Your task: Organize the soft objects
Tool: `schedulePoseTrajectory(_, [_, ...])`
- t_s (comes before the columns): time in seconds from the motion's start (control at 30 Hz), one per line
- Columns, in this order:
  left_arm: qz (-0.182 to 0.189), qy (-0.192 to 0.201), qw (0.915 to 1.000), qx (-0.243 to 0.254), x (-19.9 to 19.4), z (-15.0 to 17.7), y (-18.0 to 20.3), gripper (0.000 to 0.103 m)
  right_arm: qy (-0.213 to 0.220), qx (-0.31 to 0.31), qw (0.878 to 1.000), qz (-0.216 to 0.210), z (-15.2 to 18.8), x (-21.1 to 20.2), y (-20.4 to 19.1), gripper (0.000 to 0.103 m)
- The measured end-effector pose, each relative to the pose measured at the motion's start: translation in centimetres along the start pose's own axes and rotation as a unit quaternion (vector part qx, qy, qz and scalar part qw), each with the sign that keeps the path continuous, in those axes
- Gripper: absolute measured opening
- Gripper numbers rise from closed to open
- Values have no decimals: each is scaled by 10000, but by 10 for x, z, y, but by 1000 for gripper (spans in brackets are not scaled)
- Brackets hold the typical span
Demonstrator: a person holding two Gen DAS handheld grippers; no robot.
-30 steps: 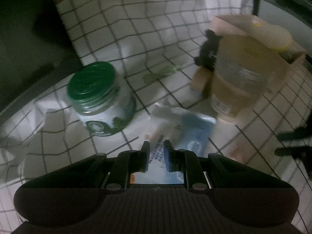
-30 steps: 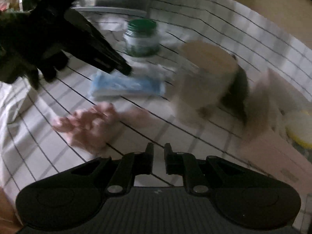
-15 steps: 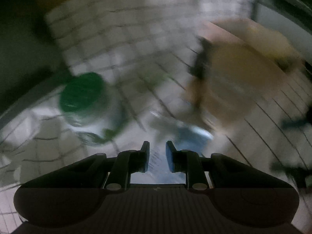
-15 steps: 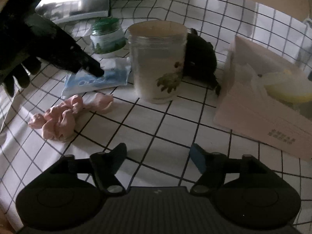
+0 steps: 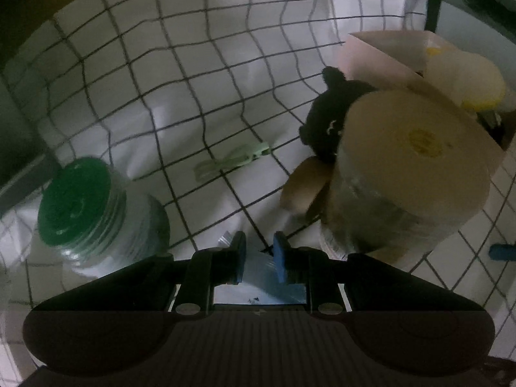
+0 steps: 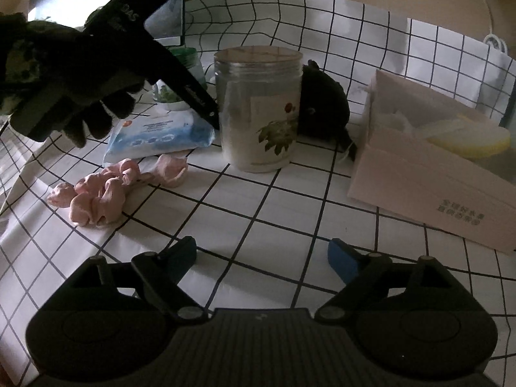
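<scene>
The left gripper (image 5: 259, 251) is reaching down, jaws nearly together, over the blue wet-wipe pack (image 6: 161, 135) beneath them, apparently ungripped. The right gripper (image 6: 262, 254), empty, is opening its jaws; the pink scrunchie (image 6: 106, 190) lies ahead-left, likely next.

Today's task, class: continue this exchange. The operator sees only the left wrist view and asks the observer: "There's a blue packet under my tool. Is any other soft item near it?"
Observer: Yes. A pink scrunchie lies on the checked cloth just beside the packet, on the side facing the right tool.
Operator: Is the right tool holding anything?
Observer: No. The right tool is empty, and its jaws are opening above bare cloth.
Operator: Where does my tool meet the packet?
Observer: The left tool has its tip at the packet's end, next to the clear jar.
</scene>
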State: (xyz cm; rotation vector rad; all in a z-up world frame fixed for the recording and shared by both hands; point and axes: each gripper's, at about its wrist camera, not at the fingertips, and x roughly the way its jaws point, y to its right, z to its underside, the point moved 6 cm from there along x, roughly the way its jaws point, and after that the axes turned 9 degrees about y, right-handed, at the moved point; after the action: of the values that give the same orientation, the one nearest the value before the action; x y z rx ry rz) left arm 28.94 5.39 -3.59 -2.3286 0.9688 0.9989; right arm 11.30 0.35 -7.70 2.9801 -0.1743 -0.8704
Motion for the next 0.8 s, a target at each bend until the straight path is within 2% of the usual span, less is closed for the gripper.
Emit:
schedulePoseTrajectory(0.23, [-123,-122,9996,-203,-25,29,-11,24,-92,9,10000,-4,-1,3,1,95])
schedulePoseTrajectory(0.37, [-289,204,9984,-445,-56,43,-29,24,-106,23,9999,15,-1,5,1,97])
schedulePoseTrajectory(0.47, [100,279,9990,-334,-81,52,-33,24,-105,26,9999,15,-1,6,1,98])
schedulePoseTrajectory(0.53, [409,40,9991,-47,-88,61,-27,24,-106,31,9999,19,-1,6,1,99])
schedulePoseTrajectory(0.63, [544,-325,9967,512,-87,79,-12,24,-115,48,9999,40,-1,7,0,101])
schedulePoseTrajectory(0.7, [543,-323,9954,716,-89,86,0,33,-122,56,9999,53,-1,8,-1,102])
schedulePoseTrajectory(0.77, [625,-366,9949,699,-88,85,9,52,-124,59,9999,54,-1,8,-1,102])
schedulePoseTrajectory(0.8, [663,-385,9946,694,-86,84,13,56,-124,60,9999,55,-1,8,-1,102])
